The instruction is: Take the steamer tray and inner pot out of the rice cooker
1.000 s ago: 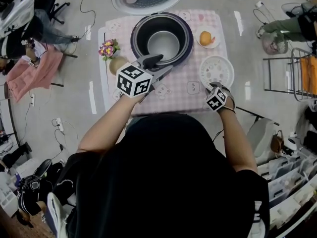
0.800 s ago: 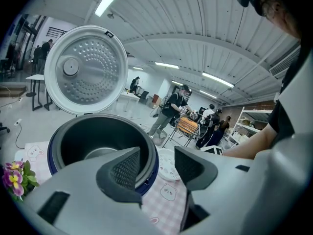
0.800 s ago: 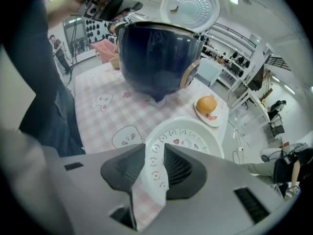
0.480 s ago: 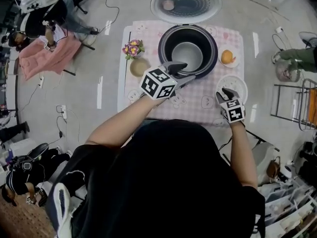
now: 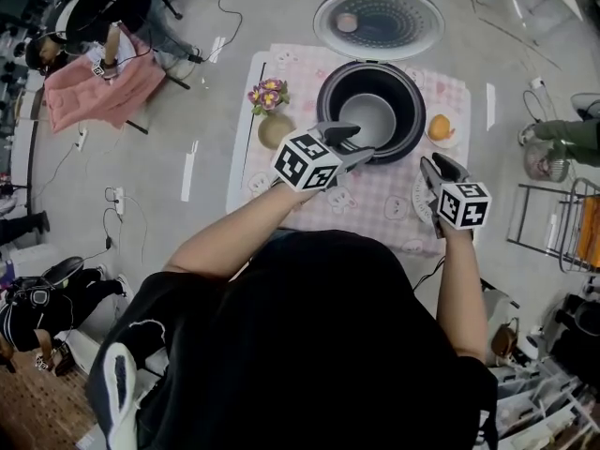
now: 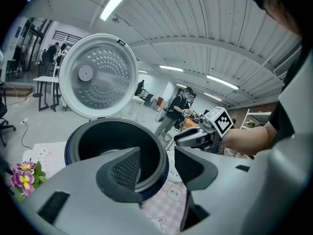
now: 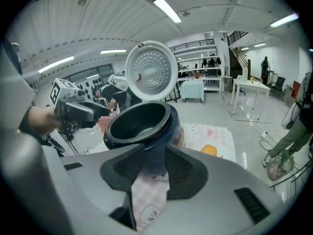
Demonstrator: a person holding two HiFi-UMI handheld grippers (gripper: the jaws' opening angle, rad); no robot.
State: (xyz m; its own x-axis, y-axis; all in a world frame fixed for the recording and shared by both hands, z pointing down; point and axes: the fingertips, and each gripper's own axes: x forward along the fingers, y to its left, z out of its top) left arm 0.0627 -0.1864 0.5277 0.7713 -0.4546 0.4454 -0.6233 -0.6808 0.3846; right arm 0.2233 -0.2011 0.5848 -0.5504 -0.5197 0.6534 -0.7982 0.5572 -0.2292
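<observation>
Nearest the camera, the person's bare forearms reach out over the pink-checked cloth point(image 5: 375, 195) that covers the bench point(image 5: 246, 162). The left tongs point(image 5: 344, 144) are held at the near rim of the dark blue round rice cooker point(image 5: 324, 101); in the left gripper view the left tongs point(image 6: 159, 166) stand with the jaws apart and the pads pressing on nothing, the cooker's rim showing past them. The right tongs point(image 5: 433, 169) hang above the bench to the right of the cooker, well apart from the left; in the right gripper view they point(image 7: 154, 166) are partly open and empty, with only cloth and cooker wall seen through the gap. The white round steamer tray point(image 5: 418, 196) lies on the cloth beneath the right tongs, mostly covered by them. The grey metal inner pot point(image 5: 367, 120) sits inside the cooker. A beige round vase of pink and yellow flowers point(image 5: 269, 111) stands left of the cooker; an orange fruit on a small white saucer point(image 5: 439, 127) stands to its right. Beyond, the cooker's round lid point(image 5: 378, 22) stands open.
</observation>
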